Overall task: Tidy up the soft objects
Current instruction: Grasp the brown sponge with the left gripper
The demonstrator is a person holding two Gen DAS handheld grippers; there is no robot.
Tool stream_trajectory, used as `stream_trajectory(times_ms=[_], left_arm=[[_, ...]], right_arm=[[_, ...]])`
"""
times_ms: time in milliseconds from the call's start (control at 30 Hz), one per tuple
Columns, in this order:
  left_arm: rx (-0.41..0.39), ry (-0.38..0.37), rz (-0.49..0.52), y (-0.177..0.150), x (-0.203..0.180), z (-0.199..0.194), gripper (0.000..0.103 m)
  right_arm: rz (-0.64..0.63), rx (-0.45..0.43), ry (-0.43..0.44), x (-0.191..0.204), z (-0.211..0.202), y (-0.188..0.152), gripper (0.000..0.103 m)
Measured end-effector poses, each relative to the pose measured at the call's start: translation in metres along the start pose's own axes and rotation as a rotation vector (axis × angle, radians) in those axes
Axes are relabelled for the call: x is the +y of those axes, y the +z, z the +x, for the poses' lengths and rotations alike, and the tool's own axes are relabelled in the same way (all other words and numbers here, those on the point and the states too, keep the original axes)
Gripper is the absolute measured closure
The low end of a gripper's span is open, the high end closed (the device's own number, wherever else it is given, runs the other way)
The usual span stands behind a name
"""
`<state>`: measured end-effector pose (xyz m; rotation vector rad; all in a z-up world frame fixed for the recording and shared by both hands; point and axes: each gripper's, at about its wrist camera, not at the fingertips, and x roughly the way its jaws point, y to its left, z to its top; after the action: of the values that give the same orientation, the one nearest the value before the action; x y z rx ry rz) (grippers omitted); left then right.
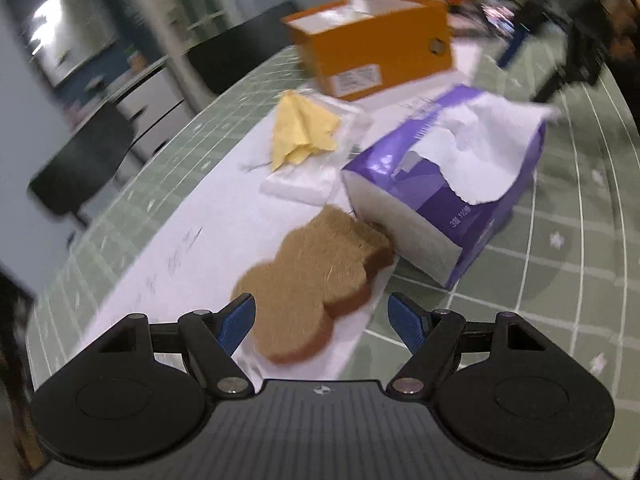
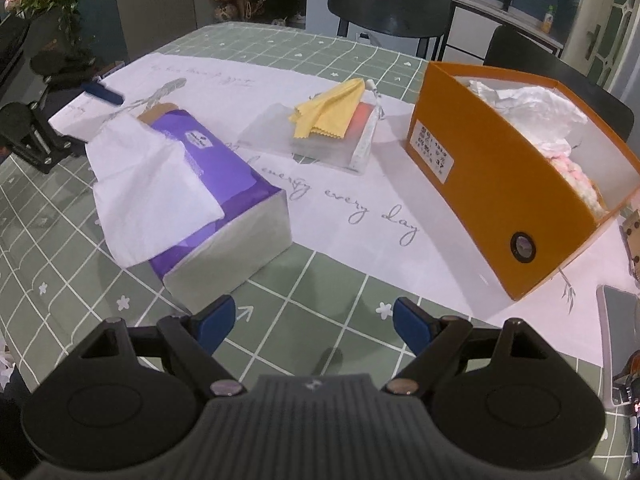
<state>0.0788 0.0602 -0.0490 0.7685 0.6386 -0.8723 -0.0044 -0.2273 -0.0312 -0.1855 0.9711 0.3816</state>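
A brown plush toy [image 1: 312,280] lies flat on the white runner, against the end of a purple tissue pack [image 1: 448,184]. My left gripper [image 1: 322,312] is open just above it, its near lobe between the blue pads, which do not press. A yellow cloth [image 1: 300,128] rests on a clear pouch beyond, before the orange box [image 1: 376,48]. In the right wrist view my right gripper [image 2: 316,320] hangs open and empty over the tablecloth, short of the tissue pack [image 2: 224,184] and orange box [image 2: 492,200]. The yellow cloth [image 2: 332,112] lies between them. The plush [image 2: 158,112] peeks out behind the pack.
The orange box holds crumpled white paper and a pink knitted thing [image 2: 576,176]. A loose tissue sheet [image 2: 148,184] droops over the pack. One blue finger of the left gripper [image 2: 102,94] shows at far left. A phone [image 2: 616,320] lies at the right edge. Black chairs [image 2: 392,4] stand beyond the table.
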Motion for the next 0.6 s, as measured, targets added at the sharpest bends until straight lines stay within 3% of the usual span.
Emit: stream_trajectory(times_ms=[200, 333, 433, 600], left_arm=[[0.06, -0.067, 0.214, 0.012, 0.009, 0.033, 0.012], [0.12, -0.175, 0.275, 0.012, 0.021, 0.054, 0.007], [0.129, -0.195, 0.369, 0.014, 0.023, 0.062, 0.005], [0.18, -0.245, 0.402, 0.027, 0.033, 0.078, 0.002]], right_arm=[[0.014, 0.021, -0.007, -0.006, 0.005, -0.002, 0.018], [0.025, 0.028, -0.009, -0.009, 0.007, -0.003, 0.018], [0.026, 0.031, -0.005, -0.01, 0.008, -0.002, 0.018], [0.029, 0.05, 0.003, -0.012, 0.012, -0.003, 0.018]])
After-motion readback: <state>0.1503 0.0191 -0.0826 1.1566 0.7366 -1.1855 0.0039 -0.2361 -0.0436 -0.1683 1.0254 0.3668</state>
